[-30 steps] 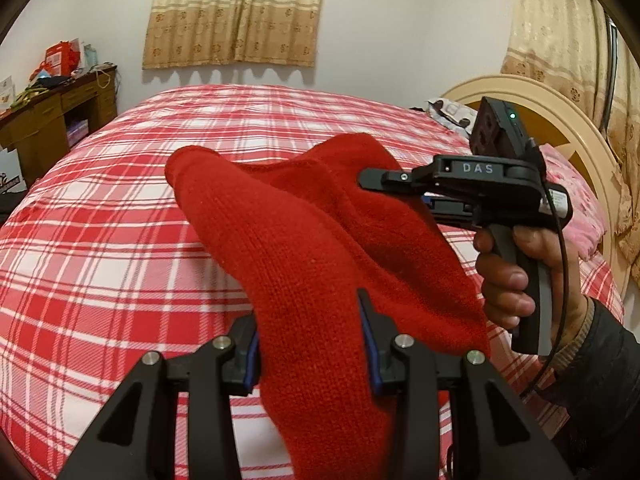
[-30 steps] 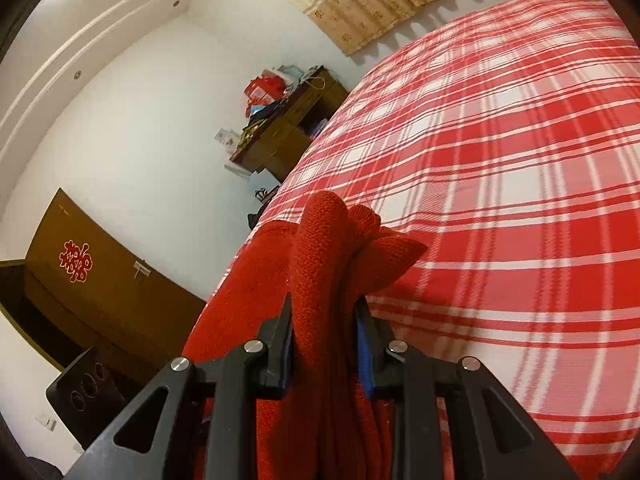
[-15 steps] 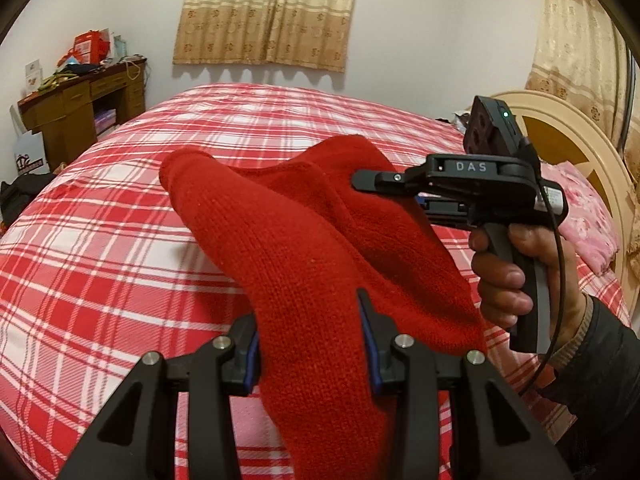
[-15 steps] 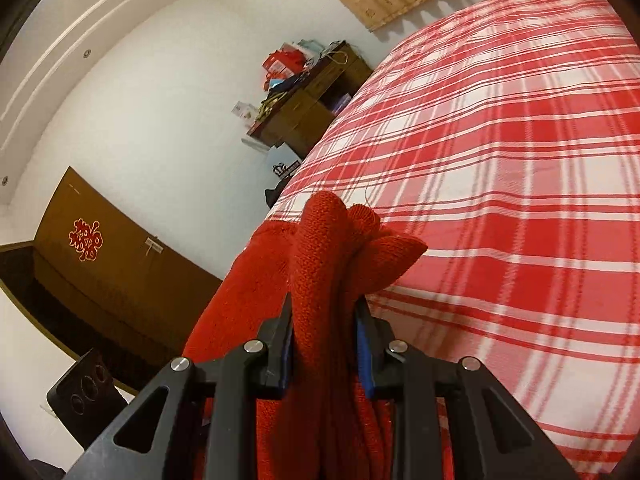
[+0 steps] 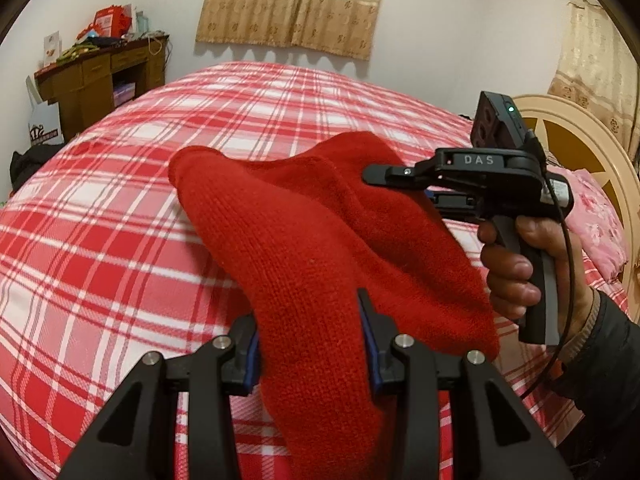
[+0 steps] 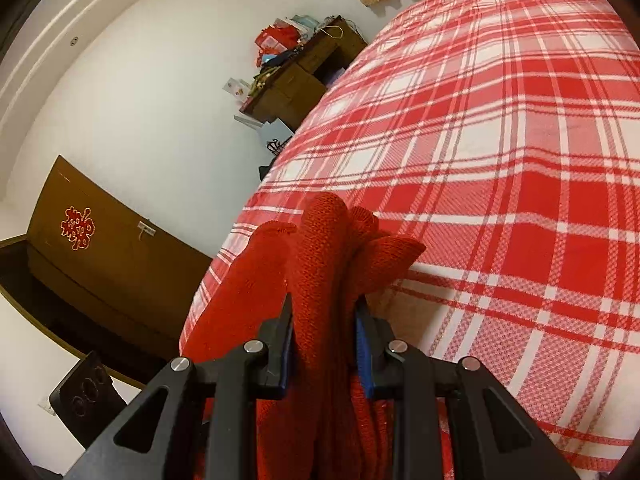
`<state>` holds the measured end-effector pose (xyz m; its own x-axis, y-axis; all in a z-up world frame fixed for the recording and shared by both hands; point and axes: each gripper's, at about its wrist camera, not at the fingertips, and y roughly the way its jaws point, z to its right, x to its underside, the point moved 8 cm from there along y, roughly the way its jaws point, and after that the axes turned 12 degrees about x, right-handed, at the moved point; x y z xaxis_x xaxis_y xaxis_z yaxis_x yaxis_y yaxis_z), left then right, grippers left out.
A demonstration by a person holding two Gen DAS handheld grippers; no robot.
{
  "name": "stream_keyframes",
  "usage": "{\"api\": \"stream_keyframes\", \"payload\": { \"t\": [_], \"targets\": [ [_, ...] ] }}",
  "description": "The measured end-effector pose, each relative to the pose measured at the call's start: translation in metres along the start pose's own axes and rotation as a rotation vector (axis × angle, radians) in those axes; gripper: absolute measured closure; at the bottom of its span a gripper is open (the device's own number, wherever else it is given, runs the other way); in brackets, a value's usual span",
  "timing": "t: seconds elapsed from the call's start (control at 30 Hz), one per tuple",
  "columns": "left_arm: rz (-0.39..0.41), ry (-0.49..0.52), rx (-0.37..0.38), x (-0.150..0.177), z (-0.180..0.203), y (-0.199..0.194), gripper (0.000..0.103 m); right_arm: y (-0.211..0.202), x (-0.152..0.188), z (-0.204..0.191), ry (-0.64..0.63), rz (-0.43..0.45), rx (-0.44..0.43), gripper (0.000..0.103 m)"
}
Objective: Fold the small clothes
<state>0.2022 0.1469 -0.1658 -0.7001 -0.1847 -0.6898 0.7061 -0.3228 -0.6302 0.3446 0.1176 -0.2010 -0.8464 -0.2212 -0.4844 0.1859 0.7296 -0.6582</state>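
Note:
A red knitted garment (image 5: 304, 248) hangs in the air over the bed, held by both grippers. My left gripper (image 5: 308, 320) is shut on one bunched end of it at the bottom of the left wrist view. My right gripper (image 5: 376, 176) is shut on the other end, at the right of that view, with a hand on its handle. In the right wrist view the garment (image 6: 320, 248) is a thick bunch between the shut jaws of the right gripper (image 6: 324, 312). The fingertips are buried in the knit.
A bed with a red and white plaid cover (image 5: 120, 208) lies below the garment. A wooden desk (image 5: 96, 76) with clutter stands at the far left. A cream headboard (image 5: 580, 136) and a pink pillow (image 5: 600, 224) are at the right. A brown door (image 6: 100, 264) is behind.
Both grippers keep their hold on the garment. Both views have swung a little, bringing the desk further into view; the garment's shape has barely changed.

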Motion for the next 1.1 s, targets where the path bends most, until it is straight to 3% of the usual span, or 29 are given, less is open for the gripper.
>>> {"api": "stream_keyframes", "payload": {
  "t": [0.27,0.53,0.63,0.7,0.77,0.87,0.97,1.03,1.1],
  "targets": [
    [-0.027,-0.015,-0.010,0.015,-0.008,0.006,0.059,0.010,0.004,0.009,0.027,-0.027,0.016,0.076],
    [-0.018,-0.018,-0.046,0.013,-0.008,-0.008,0.049,0.012,0.007,0.018,0.005,-0.027,0.131,0.073],
    [0.022,0.008,-0.051,0.010,-0.004,-0.027,0.041,-0.002,0.005,0.018,-0.001,0.019,0.154,0.072],
    [0.070,0.041,-0.097,0.003,-0.006,-0.039,0.030,-0.016,0.004,0.015,-0.003,0.062,0.156,0.072],
    [0.104,0.045,-0.133,-0.003,-0.014,-0.043,0.028,-0.034,0.005,0.001,-0.012,0.105,0.120,0.070],
    [0.090,-0.004,-0.174,-0.002,-0.037,-0.032,0.027,-0.058,0.024,-0.029,-0.082,0.141,0.053,0.061],
    [0.060,-0.043,-0.180,0.008,-0.053,-0.020,0.027,-0.056,0.057,-0.049,-0.151,0.091,0.013,0.059],
    [0.054,-0.056,-0.189,0.014,-0.057,-0.016,0.027,-0.042,0.079,-0.050,-0.182,0.036,0.035,0.059],
    [0.055,-0.067,-0.184,0.018,-0.059,-0.015,0.023,-0.029,0.089,-0.036,-0.184,0.024,0.130,0.060]
  ]
}}
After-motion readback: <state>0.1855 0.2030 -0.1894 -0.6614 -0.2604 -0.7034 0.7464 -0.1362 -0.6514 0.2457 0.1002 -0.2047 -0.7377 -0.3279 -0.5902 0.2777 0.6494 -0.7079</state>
